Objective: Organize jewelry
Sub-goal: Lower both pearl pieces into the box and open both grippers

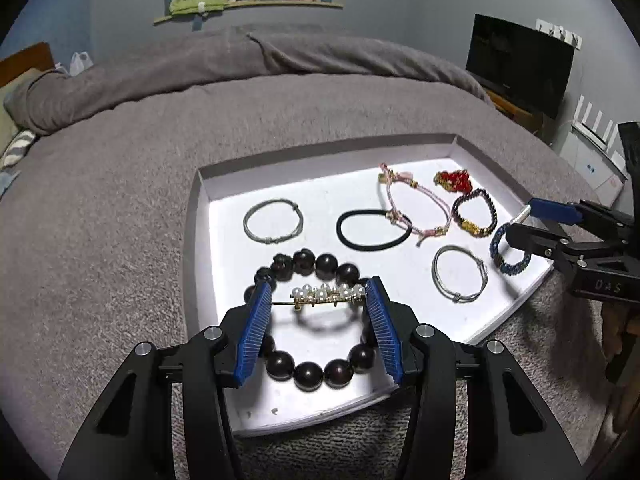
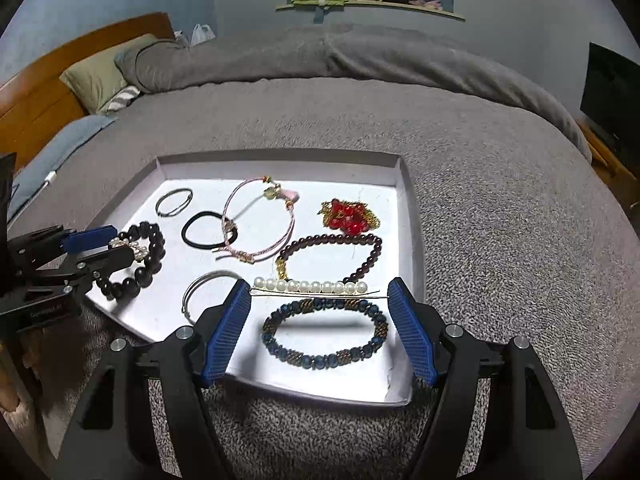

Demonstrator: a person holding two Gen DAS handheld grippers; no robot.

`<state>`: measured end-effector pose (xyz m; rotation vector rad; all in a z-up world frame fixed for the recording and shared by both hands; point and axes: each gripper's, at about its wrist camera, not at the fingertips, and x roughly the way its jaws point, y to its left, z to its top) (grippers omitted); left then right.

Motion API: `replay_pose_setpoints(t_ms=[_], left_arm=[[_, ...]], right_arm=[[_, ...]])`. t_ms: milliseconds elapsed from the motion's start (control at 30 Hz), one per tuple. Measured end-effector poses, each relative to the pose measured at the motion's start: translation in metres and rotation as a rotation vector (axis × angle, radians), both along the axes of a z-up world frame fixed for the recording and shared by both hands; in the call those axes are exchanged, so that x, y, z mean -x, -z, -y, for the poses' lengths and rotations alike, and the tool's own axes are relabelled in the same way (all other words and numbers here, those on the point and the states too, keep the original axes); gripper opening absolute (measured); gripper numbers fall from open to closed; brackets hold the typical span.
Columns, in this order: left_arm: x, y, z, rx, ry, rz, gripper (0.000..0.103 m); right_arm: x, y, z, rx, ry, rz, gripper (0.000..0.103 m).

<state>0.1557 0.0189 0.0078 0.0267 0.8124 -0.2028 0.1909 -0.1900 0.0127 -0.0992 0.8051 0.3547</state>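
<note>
Pearl hairpins sit pinched end to end in each hand-held gripper: left (image 1: 318,300), right (image 2: 318,294) (both above the white tray (image 2: 404,216)).

Pearl hairpins (image 1: 329,294) (image 2: 312,287) held level above bracelets lying flat in white tray (image 1: 224,208).

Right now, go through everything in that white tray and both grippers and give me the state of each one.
left gripper: shut on cluster pearl pin, held above dark wooden bead bracelet
right gripper: shut on straight pearl pin, above blue bead bracelet
pink cord bracelet: overlapping black hair tie
white tray: open, on the bed
</note>
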Motion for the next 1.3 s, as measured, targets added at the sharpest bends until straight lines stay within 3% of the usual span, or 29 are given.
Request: replay_pose_setpoints(t_ms=[333, 1033, 1200, 1300], left_arm=[[0.001, 0.008, 0.002, -0.03, -0.009, -0.005, 0.052], [0.001, 0.006, 0.003, -0.039, -0.014, 0.004, 0.057], [0.013, -0.008, 0.005, -0.073, -0.031, 0.069, 0.075], [0.027, -0.023, 0.007, -0.069, -0.046, 0.116, 0.082]], right_arm=[[0.002, 0.008, -0.014, 0.08, -0.011, -0.023, 0.07], [0.001, 0.008, -0.011, 0.066, -0.009, -0.031, 0.072], [0.01, -0.002, -0.003, -0.007, -0.004, 0.001, 0.087], [0.021, -0.014, 0.005, -0.043, 0.014, 0.043, 0.089]])
